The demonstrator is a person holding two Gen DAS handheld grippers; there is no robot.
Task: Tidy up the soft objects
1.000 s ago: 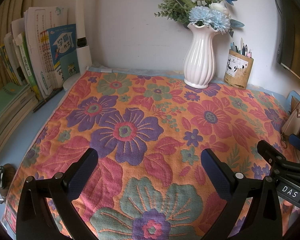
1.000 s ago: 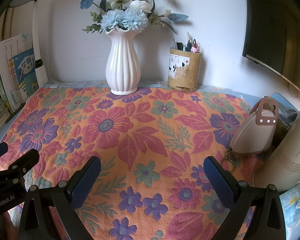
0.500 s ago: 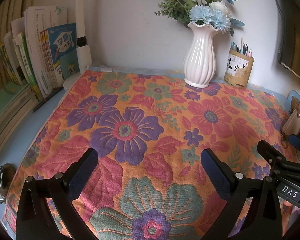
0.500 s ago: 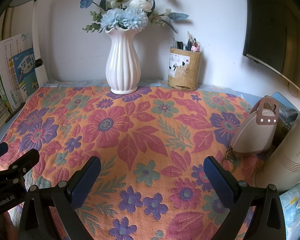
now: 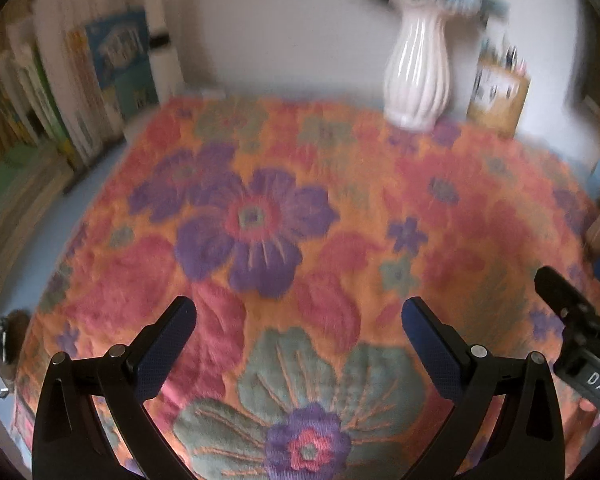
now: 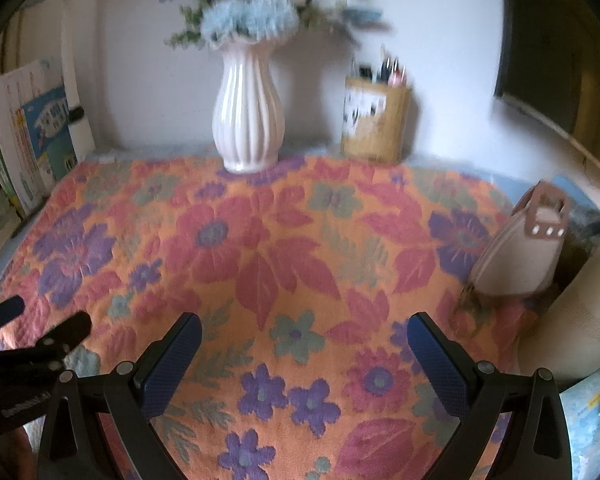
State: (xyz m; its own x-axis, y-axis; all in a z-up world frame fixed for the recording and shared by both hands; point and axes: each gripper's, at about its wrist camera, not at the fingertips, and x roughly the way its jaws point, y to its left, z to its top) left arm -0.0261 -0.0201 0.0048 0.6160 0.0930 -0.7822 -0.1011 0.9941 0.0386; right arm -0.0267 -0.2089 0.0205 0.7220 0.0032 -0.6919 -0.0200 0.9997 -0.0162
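Observation:
An orange cloth with red, purple and green flowers (image 5: 300, 208) lies spread flat over the desk; it also fills the right wrist view (image 6: 284, 264). My left gripper (image 5: 299, 316) is open and empty, held low over the cloth's near left part. My right gripper (image 6: 304, 332) is open and empty over the near right part. Each gripper shows at the edge of the other's view: the right one (image 5: 572, 320) and the left one (image 6: 36, 340). Both views are blurred.
A white ribbed vase (image 6: 247, 120) with blue flowers stands on the cloth's far edge, a pen holder (image 6: 374, 124) beside it. Books (image 5: 72, 92) line the left side. A pale pouch (image 6: 520, 252) and a white cylinder (image 6: 592, 304) stand at the right.
Both cameras have tilted down and moved forward a little, so the vase and books sit higher and the frames are blurred. The cloth has not moved and both grippers stay open.

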